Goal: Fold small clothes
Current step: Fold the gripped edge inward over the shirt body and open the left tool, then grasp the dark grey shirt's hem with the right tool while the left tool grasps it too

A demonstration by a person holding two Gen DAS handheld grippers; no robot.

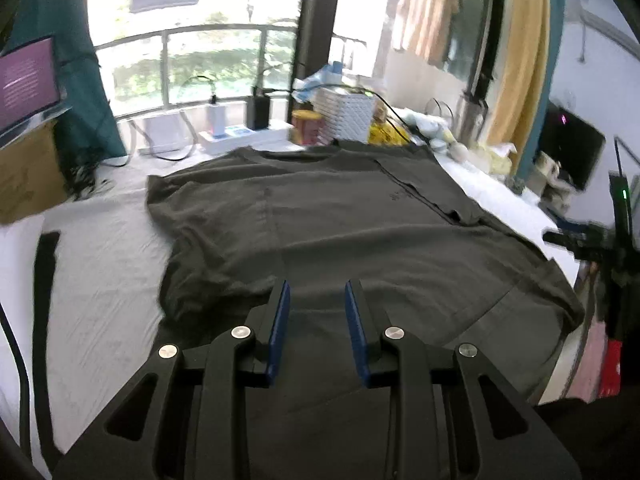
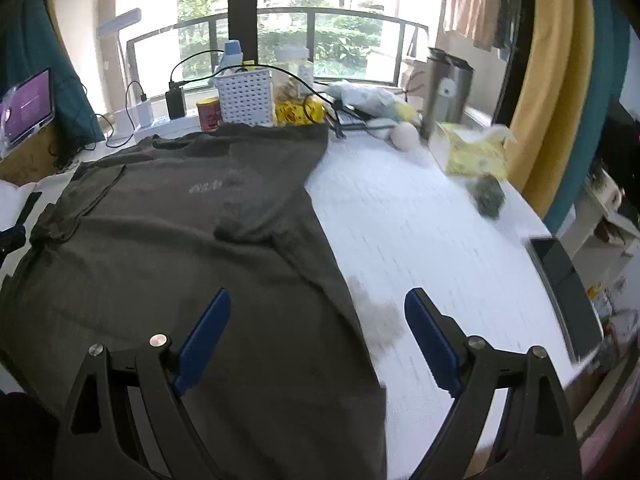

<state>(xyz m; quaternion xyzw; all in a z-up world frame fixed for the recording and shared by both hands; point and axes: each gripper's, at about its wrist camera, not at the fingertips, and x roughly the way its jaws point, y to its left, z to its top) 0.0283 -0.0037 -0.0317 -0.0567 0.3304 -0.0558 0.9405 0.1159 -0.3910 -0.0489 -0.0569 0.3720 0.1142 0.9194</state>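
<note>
Left wrist view: the left gripper (image 1: 317, 312) hangs part-spread and empty over the dark shirt (image 1: 340, 220) spread flat on the white table (image 1: 100, 272); a basket (image 1: 347, 114) crowds the far edge (cables too); right wrist view: the right gripper (image 2: 318, 338) gapes wide, empty, over the shirt's edge; a flask (image 2: 446, 94) stands beyond.

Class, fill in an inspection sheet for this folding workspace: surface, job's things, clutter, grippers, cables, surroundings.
Surface: white cloth-covered table.
Job's things: dark grey T-shirt spread flat, one sleeve folded in.
Clutter: white basket, red tin, steel flask, yellow packets along the far edge.
Grippers: left gripper partly open, right gripper wide open; both empty.
Cables: black charger cable.
Surroundings: balcony railing, laptop.
</note>
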